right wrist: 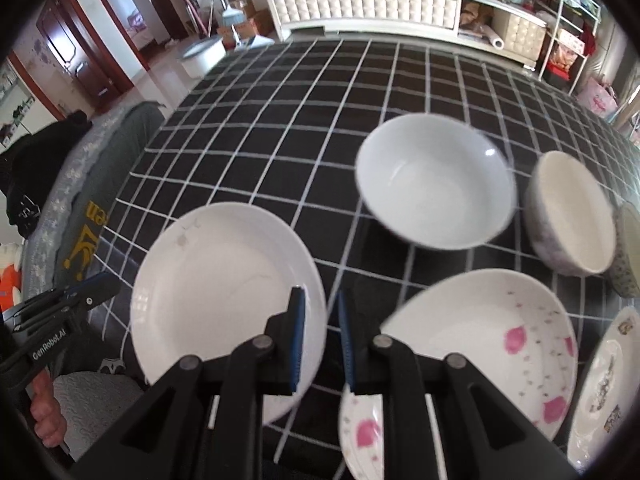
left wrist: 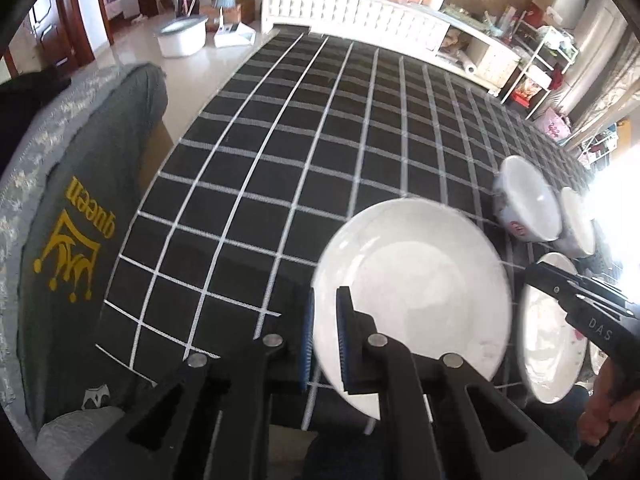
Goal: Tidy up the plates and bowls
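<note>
A plain white plate (left wrist: pixel 416 292) is held by its near rim between the blue pads of my left gripper (left wrist: pixel 325 340), which is shut on it; the plate also shows in the right wrist view (right wrist: pixel 224 300), just above the black checked tablecloth (right wrist: pixel 280 120). My right gripper (right wrist: pixel 322 344) is open and empty, hovering between the white plate and a pink-flowered plate (right wrist: pixel 488 344). A white bowl (right wrist: pixel 436 184), a patterned bowl (right wrist: pixel 572 216) and another patterned plate (right wrist: pixel 604 384) lie to the right. The right gripper shows in the left wrist view (left wrist: pixel 576 292).
A grey cushioned seat (left wrist: pixel 80 208) with a yellow "queen" print stands at the table's left edge. A white cabinet (right wrist: pixel 368 4) and shelves with clutter stand beyond the far edge. Another bowl's edge (right wrist: pixel 630 252) shows at far right.
</note>
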Available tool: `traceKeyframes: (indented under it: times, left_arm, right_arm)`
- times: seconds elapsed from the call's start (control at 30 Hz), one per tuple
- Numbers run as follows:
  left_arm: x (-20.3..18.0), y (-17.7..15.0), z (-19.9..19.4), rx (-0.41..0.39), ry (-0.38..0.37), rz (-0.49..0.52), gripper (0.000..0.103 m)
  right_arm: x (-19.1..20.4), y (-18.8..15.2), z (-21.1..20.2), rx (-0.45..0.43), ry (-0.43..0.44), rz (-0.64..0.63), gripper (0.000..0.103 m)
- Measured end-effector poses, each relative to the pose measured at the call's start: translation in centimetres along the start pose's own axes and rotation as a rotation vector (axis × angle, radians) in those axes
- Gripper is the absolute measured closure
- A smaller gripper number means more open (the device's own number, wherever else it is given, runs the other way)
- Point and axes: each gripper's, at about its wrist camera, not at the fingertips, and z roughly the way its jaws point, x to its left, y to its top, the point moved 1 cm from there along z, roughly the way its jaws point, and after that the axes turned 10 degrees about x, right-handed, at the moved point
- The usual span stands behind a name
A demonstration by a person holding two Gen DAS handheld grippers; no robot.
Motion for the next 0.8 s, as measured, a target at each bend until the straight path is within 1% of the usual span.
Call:
traceKeyframes:
  times: [0.13,0.27,0.3,0.37,0.47,0.53,0.57,0.6,0.63,0.67,0.7,0.73,0.8]
  left_arm:
    - [-3.1,-0.4,-2.3,-0.031,-0.025,0.054,0.094]
    - [-6.9,-1.0,-3.6,-0.043,-0.060,0.137,0.094]
    - [-7.9,-1.3,-3.7,-0.044,-0.071,0.158,0.094]
    - [-9.4,-1.5,-3.8,-0.041,-0.093,0.183,0.094]
    - [-12.1,-2.2,-3.4,-0.013,-0.134,0.215,0.093]
    - [-13.3,-2.7,-3.1,-0.003,-0.133,0.236,0.086]
    - [-14.0,-2.9,-3.0,-0.004,-0.133,0.247,0.079]
    - [-14.5,-2.9,-2.8,-0.005,-0.133,0.253,0.073]
    - [-15.1,-3.0,-2.6,-0.003,-0.132,0.259,0.070]
    - [-15.6,-3.0,-2.3,0.001,-0.129,0.266,0.067]
    - [-15.9,-3.1,-2.0,0.007,-0.127,0.272,0.067]
    - [-16.2,-3.2,-1.6,0.015,-0.123,0.280,0.067]
    - [-16.8,-3.2,-0.6,0.033,-0.108,0.298,0.067]
  right_arm:
    - [-1.9,-1.5,-2.6,-0.045,0.012,0.021,0.082]
    - [-4.2,-2.8,-4.8,-0.094,-0.017,0.037,0.082]
    - [-4.6,-3.2,-5.2,-0.103,-0.014,0.040,0.082]
    - [-5.7,-3.9,-6.0,-0.124,-0.021,0.051,0.082]
    - [-7.7,-4.9,-6.6,-0.131,-0.060,0.076,0.082]
    - [-8.9,-5.4,-6.5,-0.120,-0.077,0.101,0.081]
    - [-9.5,-5.7,-6.4,-0.116,-0.083,0.110,0.080]
    - [-10.1,-6.0,-6.2,-0.110,-0.095,0.120,0.075]
    - [-10.5,-6.2,-6.1,-0.109,-0.109,0.125,0.069]
    - [-10.7,-6.6,-6.1,-0.110,-0.118,0.129,0.065]
    - [-11.2,-6.8,-6.0,-0.111,-0.128,0.135,0.059]
    - [-11.6,-7.0,-5.9,-0.112,-0.134,0.139,0.056]
    - [-12.3,-7.3,-5.8,-0.111,-0.139,0.144,0.055]
